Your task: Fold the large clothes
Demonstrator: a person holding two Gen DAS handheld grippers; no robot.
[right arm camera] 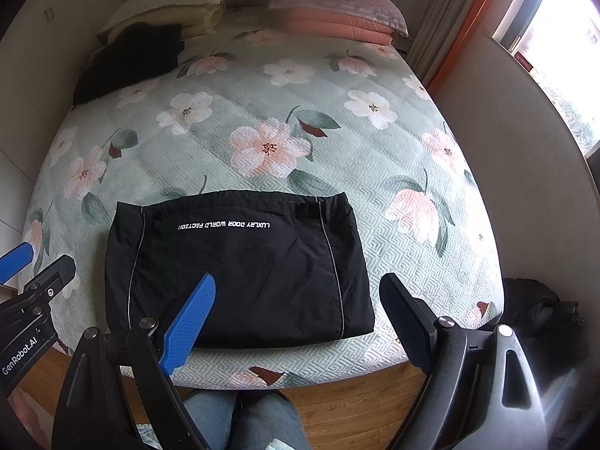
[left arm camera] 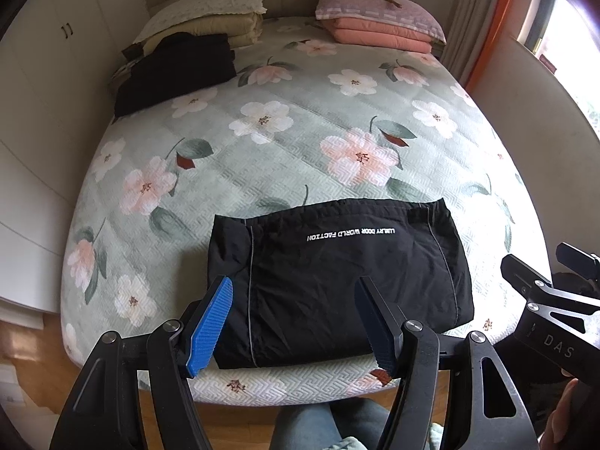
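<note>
A black garment (left arm camera: 337, 281) with white lettering and grey piping lies folded into a flat rectangle near the foot edge of the bed; it also shows in the right wrist view (right arm camera: 236, 270). My left gripper (left arm camera: 296, 322) is open and empty, held above the garment's near edge. My right gripper (right arm camera: 296, 318) is open and empty, above the garment's near right part. Each gripper shows at the edge of the other's view.
The bed (left arm camera: 300, 131) has a green floral quilt. A second folded black garment (left arm camera: 176, 71) lies at the far left by stacked pillows (left arm camera: 210, 18). Pink bedding (left arm camera: 378, 22) is at the far right. A dark heap (right arm camera: 543, 318) lies on the floor at the right.
</note>
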